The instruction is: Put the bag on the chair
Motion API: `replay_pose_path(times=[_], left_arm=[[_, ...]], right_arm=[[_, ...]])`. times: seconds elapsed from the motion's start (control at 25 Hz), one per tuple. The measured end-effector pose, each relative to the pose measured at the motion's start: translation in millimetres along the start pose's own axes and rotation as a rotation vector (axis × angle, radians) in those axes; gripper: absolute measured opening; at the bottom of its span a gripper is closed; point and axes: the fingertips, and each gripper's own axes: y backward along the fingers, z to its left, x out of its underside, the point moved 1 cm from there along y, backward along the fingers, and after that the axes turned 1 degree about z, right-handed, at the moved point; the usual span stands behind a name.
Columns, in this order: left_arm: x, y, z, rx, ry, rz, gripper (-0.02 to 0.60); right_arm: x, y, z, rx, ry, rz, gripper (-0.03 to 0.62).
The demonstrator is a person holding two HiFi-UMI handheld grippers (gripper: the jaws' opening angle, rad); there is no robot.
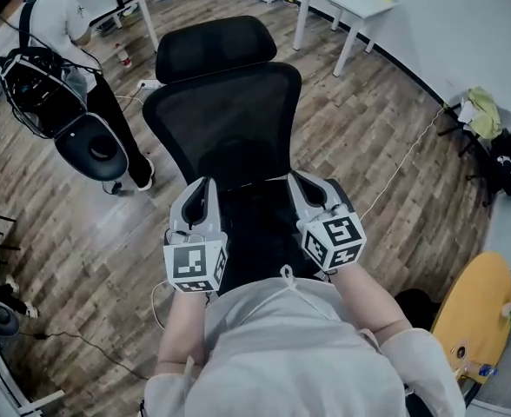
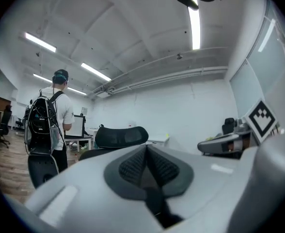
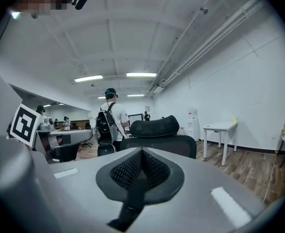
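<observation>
From the head view, my left gripper (image 1: 203,183) and right gripper (image 1: 299,179) hang side by side over the front of the black mesh office chair (image 1: 225,111). Both have their jaws pressed together and neither holds anything. I see no loose bag on the chair or on the wood floor (image 1: 360,120). The only bag in sight is a black backpack (image 1: 36,89) on the back of another person (image 1: 60,16), well off to my left.

In the left gripper view my ribbed pads (image 2: 133,165) meet with nothing between them. The chair's headrest (image 2: 120,136) is ahead and the backpack (image 2: 38,123) is off to the left.

In the right gripper view the pads (image 3: 128,169) are likewise closed and empty, with the backpack (image 3: 103,121) beyond the headrest (image 3: 154,126).

If that is my bag, I expect it to be soft, saggy and fairly weighty. I would pinch the top carry loop or a shoulder strap, not the slack fabric.
</observation>
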Motion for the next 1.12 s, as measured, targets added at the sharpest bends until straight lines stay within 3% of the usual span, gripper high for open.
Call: replay_pose_path(times=[0.28, 0.6, 1.12], left_arm=[[-1.9, 3.8, -2.7, 0.002, -0.011, 0.009, 0.006], [0.3, 4.0, 4.2, -0.004, 0.074, 0.01, 0.006], [14.2, 18.1, 10.7, -0.018, 0.112, 0.039, 0.006]], right_arm=[[-1.6, -4.1, 4.3, -0.025, -0.023, 0.006, -0.002], [6.3, -9.6, 7.2, -0.026, -0.078, 0.033, -0.002], [24.1, -6.4, 19.8, -0.013, -0.066, 0.082, -0.002]])
